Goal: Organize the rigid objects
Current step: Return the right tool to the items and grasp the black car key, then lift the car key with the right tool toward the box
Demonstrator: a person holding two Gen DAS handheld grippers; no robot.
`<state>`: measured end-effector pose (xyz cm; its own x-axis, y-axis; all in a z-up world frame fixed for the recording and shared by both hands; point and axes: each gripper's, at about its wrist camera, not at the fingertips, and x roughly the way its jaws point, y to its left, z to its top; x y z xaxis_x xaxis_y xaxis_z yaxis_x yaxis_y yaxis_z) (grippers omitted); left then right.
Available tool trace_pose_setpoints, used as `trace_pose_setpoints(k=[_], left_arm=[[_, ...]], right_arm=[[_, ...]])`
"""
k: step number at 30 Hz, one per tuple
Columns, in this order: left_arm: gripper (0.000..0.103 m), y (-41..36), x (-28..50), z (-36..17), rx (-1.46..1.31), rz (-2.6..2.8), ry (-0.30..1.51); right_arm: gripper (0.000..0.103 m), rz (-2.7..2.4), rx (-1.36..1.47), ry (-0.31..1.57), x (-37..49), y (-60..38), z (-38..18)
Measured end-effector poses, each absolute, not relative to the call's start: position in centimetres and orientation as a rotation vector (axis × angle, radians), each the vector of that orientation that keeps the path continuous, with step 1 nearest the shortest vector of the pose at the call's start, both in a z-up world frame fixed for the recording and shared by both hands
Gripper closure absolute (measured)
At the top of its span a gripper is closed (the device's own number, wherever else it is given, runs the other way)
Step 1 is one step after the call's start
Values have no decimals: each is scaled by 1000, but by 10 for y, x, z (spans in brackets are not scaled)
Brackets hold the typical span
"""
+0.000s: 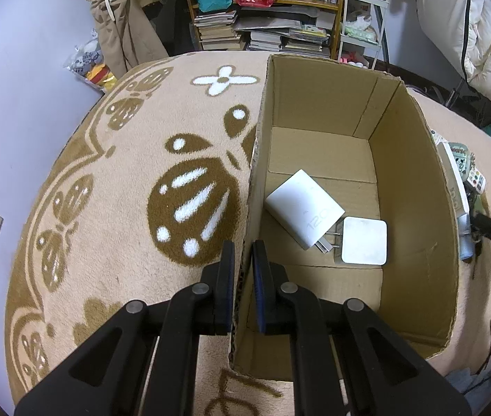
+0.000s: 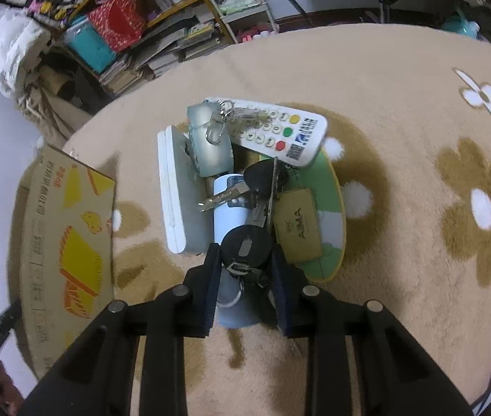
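Now my left gripper (image 1: 243,253) pinches the cardboard box (image 1: 415,180) wall to steady it, while my right gripper (image 2: 245,260) squeezes a black key fob (image 2: 245,246) (from the pile beside the box).

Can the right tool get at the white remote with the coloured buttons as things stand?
Probably not right away: the right tool straddles a black key fob, and the remote lies behind the pile with a key ring across it.

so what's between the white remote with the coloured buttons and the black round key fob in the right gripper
In the right wrist view, a black-headed key and its metal blades lie between the white remote and the key fob, over a white cylinder.
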<state>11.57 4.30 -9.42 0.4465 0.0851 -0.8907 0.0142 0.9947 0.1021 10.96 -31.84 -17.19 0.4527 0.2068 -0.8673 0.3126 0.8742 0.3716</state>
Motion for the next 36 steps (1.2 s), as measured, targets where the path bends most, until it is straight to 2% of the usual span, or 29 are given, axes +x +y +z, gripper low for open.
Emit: trace_pose_setpoints(k=[36], left_arm=[[93,47,113,-96,57,35,1119]], right_arm=[[75,-54,459,966,91,-297,-91]])
